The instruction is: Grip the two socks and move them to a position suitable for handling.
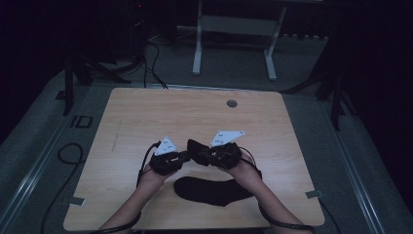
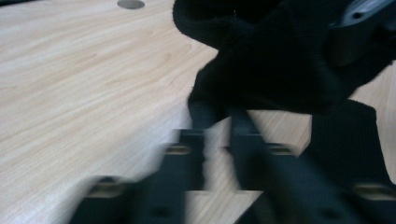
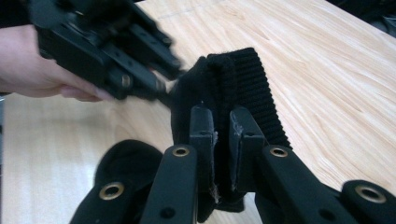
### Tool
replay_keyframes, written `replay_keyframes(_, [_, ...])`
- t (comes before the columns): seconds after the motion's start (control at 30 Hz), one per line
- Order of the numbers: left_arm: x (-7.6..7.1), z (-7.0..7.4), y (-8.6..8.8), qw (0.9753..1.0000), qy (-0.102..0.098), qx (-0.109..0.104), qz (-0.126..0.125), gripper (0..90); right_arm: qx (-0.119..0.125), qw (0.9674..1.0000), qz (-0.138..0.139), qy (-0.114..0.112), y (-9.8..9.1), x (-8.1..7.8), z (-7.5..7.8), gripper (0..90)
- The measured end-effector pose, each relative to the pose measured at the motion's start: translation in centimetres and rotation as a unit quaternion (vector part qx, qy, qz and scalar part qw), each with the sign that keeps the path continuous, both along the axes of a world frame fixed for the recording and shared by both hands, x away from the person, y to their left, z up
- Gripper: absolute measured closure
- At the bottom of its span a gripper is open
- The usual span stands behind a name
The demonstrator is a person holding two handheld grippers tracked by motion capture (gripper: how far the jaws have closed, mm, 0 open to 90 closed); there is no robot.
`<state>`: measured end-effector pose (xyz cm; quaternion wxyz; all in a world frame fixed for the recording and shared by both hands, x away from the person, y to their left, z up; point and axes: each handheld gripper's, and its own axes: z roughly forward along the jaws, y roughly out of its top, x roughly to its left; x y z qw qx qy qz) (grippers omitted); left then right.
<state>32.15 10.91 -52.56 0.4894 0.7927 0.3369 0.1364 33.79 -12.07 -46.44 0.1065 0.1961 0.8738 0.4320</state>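
Note:
A black sock [image 1: 196, 146] hangs just above the middle of the wooden table [image 1: 146, 112], pinched from both sides. My right gripper [image 3: 222, 126] is shut on its ribbed cuff [image 3: 247, 79]. My left gripper [image 2: 217, 116] is shut on the edge of the same sock [image 2: 271, 65], right beside the other gripper. In the high view the left gripper [image 1: 186, 155] and the right gripper [image 1: 198, 151] meet tip to tip. A second black sock [image 1: 214, 191] lies flat on the table just in front of the person's hands.
A round cable hole [image 1: 232, 103] sits near the table's far edge. Bare wood spreads to the left, right and far side of the hands. Cables trail off the near edge. A white desk frame [image 1: 197, 44] stands on the floor beyond.

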Motion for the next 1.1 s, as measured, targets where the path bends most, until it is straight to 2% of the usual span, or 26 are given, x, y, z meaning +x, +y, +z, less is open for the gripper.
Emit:
replay_keyframes(0.07, [-0.2,0.0,-0.3,0.9995,-0.008,0.031,0.007,89.5,0.000,1.0000,-0.008,-0.001,-0.4,0.2,-0.1,81.4])
replay_keyframes(0.13, [-0.4,0.0,-0.3,0.9993,-0.008,0.035,0.007,89.9,-0.001,0.9999,-0.017,-0.002,-0.8,0.3,-0.2,81.4])
replay_keyframes(0.17, [-0.4,-0.1,-0.3,0.9988,-0.007,0.045,0.014,89.9,-0.001,0.9998,-0.021,-0.002,-0.9,0.4,-0.3,81.4])
replay_keyframes(0.23, [-0.3,-0.2,-0.1,0.9987,0.003,0.046,0.019,89.9,-0.010,0.9995,-0.030,-0.004,-1.3,0.6,-0.7,81.3])
replay_keyframes(0.37, [0.1,-0.4,-0.2,0.9962,0.013,0.080,0.032,89.8,-0.023,0.9988,-0.042,0.011,-1.5,1.2,-2.1,81.2])
replay_keyframes(0.53, [1.0,-1.1,-0.4,0.9928,0.058,0.102,0.025,89.8,-0.046,0.9962,-0.062,0.040,-1.2,2.6,-4.9,81.1])
replay_keyframes(0.6, [1.2,-1.5,-0.4,0.9911,0.075,0.108,0.022,89.7,-0.058,0.9949,-0.068,0.046,-1.0,3.2,-6.0,81.1])
replay_keyframes(0.7, [1.4,-2.1,-0.4,0.9892,0.087,0.115,0.024,89.7,-0.073,0.9929,-0.072,0.060,-0.7,3.8,-7.3,80.8])
replay_keyframes(0.83, [1.6,-2.7,-0.1,0.9874,0.099,0.118,0.035,89.7,-0.092,0.9913,-0.068,0.065,-0.1,3.9,-8.6,78.8])
replay_keyframes(0.9, [1.8,-3.0,0.1,0.9865,0.103,0.121,0.038,89.7,-0.082,0.9918,-0.070,0.069,-0.1,3.8,-8.8,77.6])
replay_keyframes(0.97, [1.8,-3.2,0.2,0.9855,0.104,0.128,0.042,89.6,-0.081,0.9913,-0.065,0.081,0.0,3.9,-8.7,71.2])
replay_keyframes(1.1, [1.8,-3.3,0.6,0.9851,0.104,0.128,0.049,89.6,-0.092,0.9902,-0.059,0.087,-0.2,3.6,-7.9,59.5])
